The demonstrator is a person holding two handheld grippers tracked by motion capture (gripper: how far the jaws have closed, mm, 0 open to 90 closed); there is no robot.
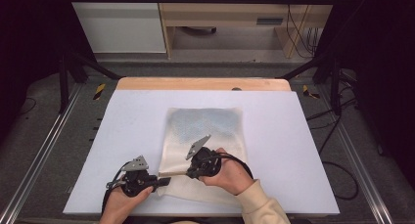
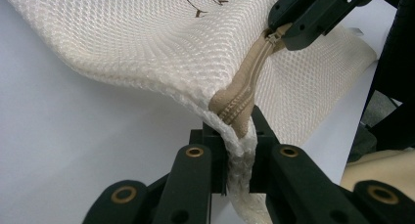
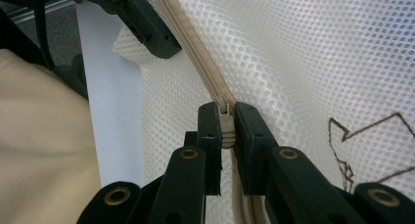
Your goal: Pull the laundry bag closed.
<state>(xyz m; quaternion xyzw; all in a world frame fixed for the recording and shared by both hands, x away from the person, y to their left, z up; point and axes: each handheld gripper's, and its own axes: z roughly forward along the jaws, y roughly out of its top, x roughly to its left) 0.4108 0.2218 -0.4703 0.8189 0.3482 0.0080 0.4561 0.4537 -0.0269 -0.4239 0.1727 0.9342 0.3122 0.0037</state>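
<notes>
We note a white counter [image 1: 274, 136] over grey floor [image 1: 29, 150]; left gripper [image 2: 240, 150] fingers clamp the mesh bag [image 2: 161, 43] corner, right gripper [image 3: 227, 131] fingers clamp its zipper pull [image 3: 224, 111].

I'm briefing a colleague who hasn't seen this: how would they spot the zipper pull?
On the pale grey table mat lies a cream mesh laundry bag. Along its near edge runs a beige zipper; the small zipper pull is pinched in the right claw.
</notes>
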